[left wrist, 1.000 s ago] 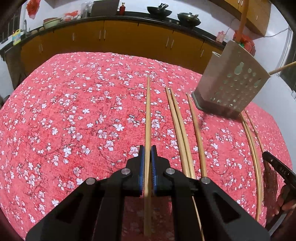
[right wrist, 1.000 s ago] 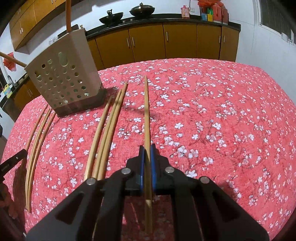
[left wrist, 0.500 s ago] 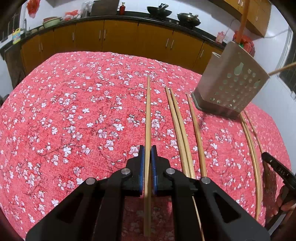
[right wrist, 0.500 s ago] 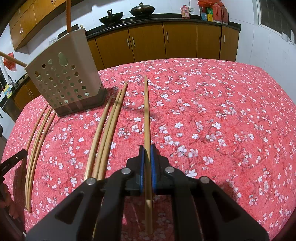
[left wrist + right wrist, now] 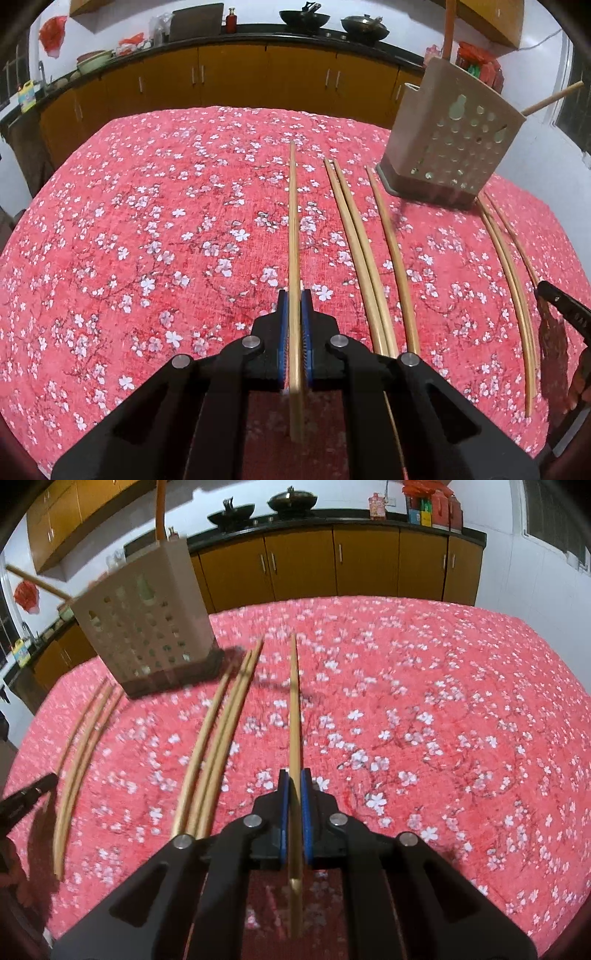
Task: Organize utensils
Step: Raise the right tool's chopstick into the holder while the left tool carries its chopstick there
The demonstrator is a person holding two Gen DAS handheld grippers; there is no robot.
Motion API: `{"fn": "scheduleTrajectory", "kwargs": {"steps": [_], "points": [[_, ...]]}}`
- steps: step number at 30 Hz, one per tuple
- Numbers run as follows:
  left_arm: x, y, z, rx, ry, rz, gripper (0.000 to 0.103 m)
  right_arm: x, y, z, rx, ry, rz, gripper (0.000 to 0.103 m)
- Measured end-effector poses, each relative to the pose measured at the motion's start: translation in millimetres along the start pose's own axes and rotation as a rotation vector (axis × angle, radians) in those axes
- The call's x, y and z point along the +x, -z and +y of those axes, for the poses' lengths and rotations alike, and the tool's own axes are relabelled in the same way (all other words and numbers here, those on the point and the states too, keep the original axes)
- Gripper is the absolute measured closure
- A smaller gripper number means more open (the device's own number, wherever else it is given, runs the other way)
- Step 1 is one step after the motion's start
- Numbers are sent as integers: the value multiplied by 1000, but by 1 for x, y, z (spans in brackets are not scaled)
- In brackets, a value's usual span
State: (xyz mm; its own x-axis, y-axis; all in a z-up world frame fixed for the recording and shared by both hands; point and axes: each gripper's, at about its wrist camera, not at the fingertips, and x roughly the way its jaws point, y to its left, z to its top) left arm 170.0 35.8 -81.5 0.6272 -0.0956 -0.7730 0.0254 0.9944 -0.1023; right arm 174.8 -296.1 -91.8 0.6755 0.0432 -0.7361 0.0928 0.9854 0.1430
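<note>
My left gripper [image 5: 294, 295] is shut on a wooden chopstick [image 5: 293, 221] that points straight ahead above the tablecloth. My right gripper [image 5: 294, 775] is shut on another wooden chopstick [image 5: 294, 701], also pointing ahead. A beige perforated utensil holder [image 5: 450, 140] stands on the table at the right of the left wrist view and shows at the upper left of the right wrist view [image 5: 144, 627]. It holds an orange handle and a wooden stick. Several loose chopsticks [image 5: 354, 236] lie on the cloth beside it; they also show in the right wrist view [image 5: 218, 734].
The table has a red floral cloth [image 5: 147, 240]. More chopsticks [image 5: 506, 258] lie past the holder; they also show in the right wrist view [image 5: 79, 753]. Wooden kitchen cabinets [image 5: 332, 561] with pans on the counter stand behind. The other gripper's tip [image 5: 561, 310] shows at the right edge.
Both grippers have lifted and tilted with their chopsticks, so the holder and table sit lower and nearer in view. The right wrist view is blurred from motion.
</note>
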Motion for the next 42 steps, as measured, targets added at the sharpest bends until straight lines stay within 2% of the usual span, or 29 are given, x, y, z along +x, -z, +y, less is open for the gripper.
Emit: {"fn": "scheduleTrajectory", "kwargs": {"steps": [5,14,18,22,30,37,38,42], "points": [[-22,-10,7,-7,14,-50,96,-36,-14,-6,8,-4,-92,95],[-82,-45,13,-33,50,-213,97,-95,-47,-9,9,-14,-267,95],[-95,-58,11,-36,51,-263,97,-113,-57,-5,-3,-21,-319,95],[-86,-54,11,-22,62,-227,97,-118,-58,-5,-9,-25,-333,95],[-39,-9,14,8,92,-86,96,-119,-52,1,-13,-33,-324,95],[-15,10,9,38,39,-27,88,-117,-49,3,-13,-37,-319,95],[-14,11,7,46,23,-32,82,-117,-49,3,-12,-37,-318,95],[-8,15,5,63,2,-23,82,-116,-48,2,-9,-39,-317,95]]}}
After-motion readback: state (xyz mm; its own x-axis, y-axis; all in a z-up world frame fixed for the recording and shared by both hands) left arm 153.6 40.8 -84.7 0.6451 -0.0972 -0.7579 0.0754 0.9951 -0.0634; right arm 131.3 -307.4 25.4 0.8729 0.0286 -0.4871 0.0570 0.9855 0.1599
